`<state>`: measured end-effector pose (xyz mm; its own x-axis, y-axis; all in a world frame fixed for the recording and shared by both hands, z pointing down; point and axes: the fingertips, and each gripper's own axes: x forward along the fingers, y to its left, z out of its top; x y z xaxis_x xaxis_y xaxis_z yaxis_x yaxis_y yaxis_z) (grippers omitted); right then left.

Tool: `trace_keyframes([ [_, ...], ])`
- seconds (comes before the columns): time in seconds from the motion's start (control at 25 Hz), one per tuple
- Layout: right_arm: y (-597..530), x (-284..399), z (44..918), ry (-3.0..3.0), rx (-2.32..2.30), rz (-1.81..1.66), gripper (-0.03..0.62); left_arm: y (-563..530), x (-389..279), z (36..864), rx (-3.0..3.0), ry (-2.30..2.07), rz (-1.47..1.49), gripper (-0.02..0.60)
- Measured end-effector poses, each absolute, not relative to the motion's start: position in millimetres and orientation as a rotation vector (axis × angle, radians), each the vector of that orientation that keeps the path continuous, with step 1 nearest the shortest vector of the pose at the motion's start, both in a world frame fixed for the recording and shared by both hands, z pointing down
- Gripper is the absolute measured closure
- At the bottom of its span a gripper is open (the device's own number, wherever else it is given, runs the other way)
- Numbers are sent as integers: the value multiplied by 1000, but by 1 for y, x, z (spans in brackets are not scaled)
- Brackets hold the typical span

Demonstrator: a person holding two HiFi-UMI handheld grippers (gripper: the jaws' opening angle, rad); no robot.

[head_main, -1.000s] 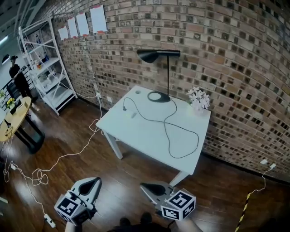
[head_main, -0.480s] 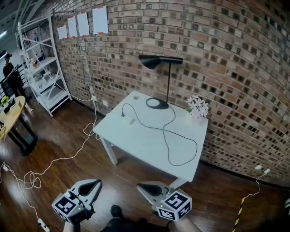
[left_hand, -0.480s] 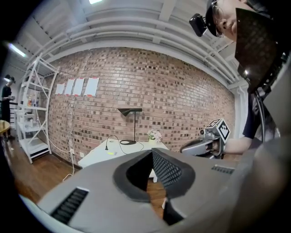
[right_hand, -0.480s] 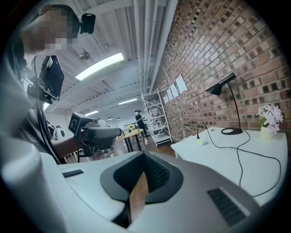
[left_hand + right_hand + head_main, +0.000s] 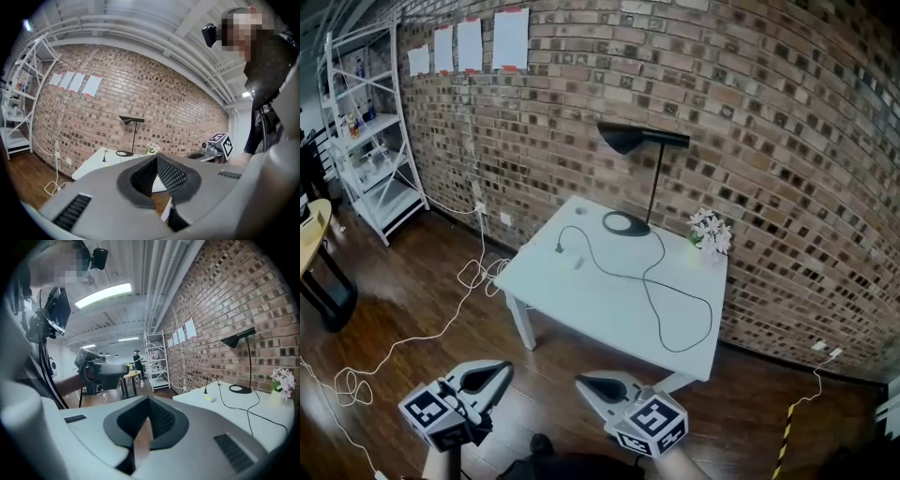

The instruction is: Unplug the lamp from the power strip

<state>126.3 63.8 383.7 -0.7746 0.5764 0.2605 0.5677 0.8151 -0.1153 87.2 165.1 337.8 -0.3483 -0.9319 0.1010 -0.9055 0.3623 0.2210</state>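
Observation:
A black desk lamp (image 5: 642, 173) stands at the far side of a white table (image 5: 581, 300), also seen small in the left gripper view (image 5: 131, 136) and in the right gripper view (image 5: 243, 362). Its black cord (image 5: 675, 309) loops over the tabletop and ends in a plug (image 5: 559, 249) lying near the table's left edge. I cannot make out a power strip. My left gripper (image 5: 500, 371) (image 5: 156, 158) and right gripper (image 5: 583, 382) (image 5: 148, 399) hover low over the wooden floor, well short of the table. Both are shut and hold nothing.
A small pale object (image 5: 578, 263) lies beside the plug, and a pot of white flowers (image 5: 710, 232) stands at the back right corner. A white cable (image 5: 441, 323) trails over the floor from a wall socket (image 5: 480, 208). A white shelf unit (image 5: 370, 141) stands at the left.
The head view has swung a little, so the shelf and the round side table slid toward the left edge. Both grippers stay low in front, with nothing taken hold of.

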Motion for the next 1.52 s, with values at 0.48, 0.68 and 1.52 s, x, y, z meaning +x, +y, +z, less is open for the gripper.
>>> trace_keyframes([
  [0.48, 128, 63, 363, -2717, -881, -98, 594, 197, 46, 336, 1838, -2283, -212, 589],
  [0.68, 147, 51, 362, -2670, -955, -146, 594, 194, 39, 338, 1873, -2244, -214, 589],
  [1.52, 112, -30, 380, -2611, -1196, -64, 599, 104, -23, 363, 1910, -2111, 127, 584],
])
